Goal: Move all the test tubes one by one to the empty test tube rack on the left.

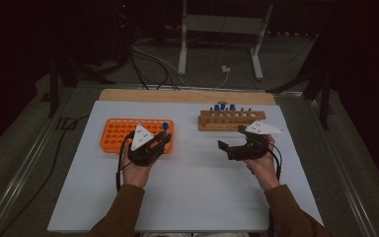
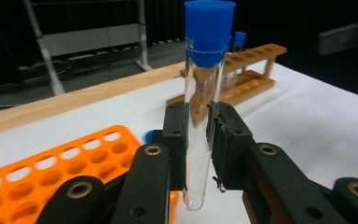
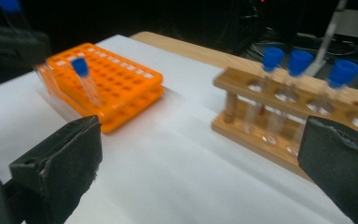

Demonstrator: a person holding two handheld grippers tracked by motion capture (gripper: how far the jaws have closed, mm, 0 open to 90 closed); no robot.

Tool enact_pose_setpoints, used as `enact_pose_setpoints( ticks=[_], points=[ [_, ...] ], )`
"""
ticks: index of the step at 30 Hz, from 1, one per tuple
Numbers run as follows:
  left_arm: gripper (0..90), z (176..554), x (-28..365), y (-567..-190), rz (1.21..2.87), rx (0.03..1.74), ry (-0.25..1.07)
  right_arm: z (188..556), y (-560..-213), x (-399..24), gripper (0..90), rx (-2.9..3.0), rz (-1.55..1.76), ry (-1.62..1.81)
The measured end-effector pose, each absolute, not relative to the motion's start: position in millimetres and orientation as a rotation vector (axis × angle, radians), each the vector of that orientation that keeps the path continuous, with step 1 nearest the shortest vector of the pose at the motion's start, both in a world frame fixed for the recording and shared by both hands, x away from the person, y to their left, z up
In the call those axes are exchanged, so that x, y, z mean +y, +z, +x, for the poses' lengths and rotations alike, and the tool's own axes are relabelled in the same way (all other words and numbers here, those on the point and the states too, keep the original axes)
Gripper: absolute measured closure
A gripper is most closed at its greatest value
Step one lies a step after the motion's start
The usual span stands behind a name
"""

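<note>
Left tool (image 2: pixel 198 154) clamps the tube (image 2: pixel 204 116); keep it upright over an orange rack (image 1: pixel 123 132) hole. Right tool (image 3: pixel 200 163) gapes, empty.

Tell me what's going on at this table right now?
A person works with a gripper in each hand. The left gripper is shut on a clear test tube with a blue cap, held upright beside the orange rack, where another capped tube already stands. The right gripper has its jaws wide open with nothing between them, near the wooden rack, which holds three blue-capped tubes.
</note>
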State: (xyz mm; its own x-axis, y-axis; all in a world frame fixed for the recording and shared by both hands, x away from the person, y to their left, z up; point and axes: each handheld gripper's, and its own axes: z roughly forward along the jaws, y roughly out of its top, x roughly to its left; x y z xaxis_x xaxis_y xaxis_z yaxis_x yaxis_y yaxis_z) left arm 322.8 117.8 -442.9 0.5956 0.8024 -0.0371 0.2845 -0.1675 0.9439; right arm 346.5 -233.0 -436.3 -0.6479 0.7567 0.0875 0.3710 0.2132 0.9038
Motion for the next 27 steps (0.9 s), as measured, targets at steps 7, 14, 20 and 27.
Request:
enact_pose_setpoints(
  ticks=[7,14,20,27],
  points=[
    [77.9,334.3,129.5,-451.3,1.691,0.96,0.649,340.3,-440.4,-247.7,0.2,2.091,1.074,1.418],
    [77.9,345.4,129.9,-460.9,1.698,1.006,0.67,333.2,-440.8,-258.3,0.2,2.06,1.07,1.415],
    [77.8,352.5,124.9,-472.6,1.721,1.028,0.673,332.9,-442.0,-262.3,0.2,2.053,1.089,1.424],
    [77.7,356.6,125.8,-486.4,1.751,1.052,0.657,332.4,-442.5,-262.2,0.2,2.055,1.083,1.428]
  ],
)
